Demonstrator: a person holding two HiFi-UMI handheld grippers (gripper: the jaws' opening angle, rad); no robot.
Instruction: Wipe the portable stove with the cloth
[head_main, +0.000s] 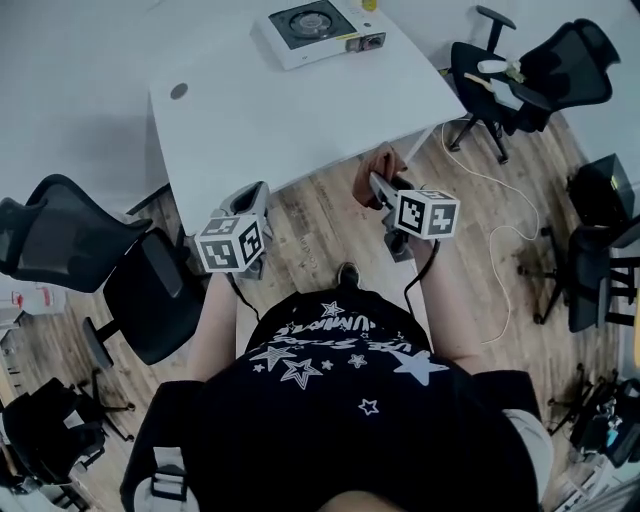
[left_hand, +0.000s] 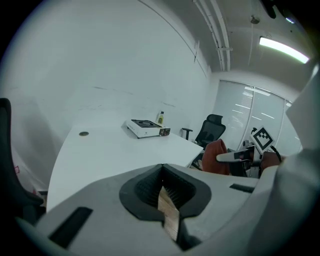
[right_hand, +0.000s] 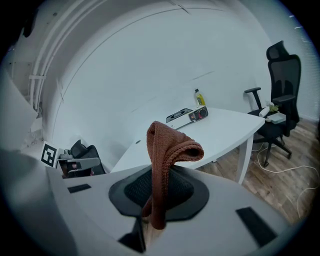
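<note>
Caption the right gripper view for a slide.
Right gripper shut on a brown cloth, portable stove far off on the white table.

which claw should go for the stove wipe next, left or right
Right. The right claw is shut on the cloth; the left claw is shut with nothing in it. The portable stove sits far across the table from both.

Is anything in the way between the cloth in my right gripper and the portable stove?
Nothing visible. The right gripper holds the cloth short of the table; only its bare top lies between the cloth and the portable stove.
</note>
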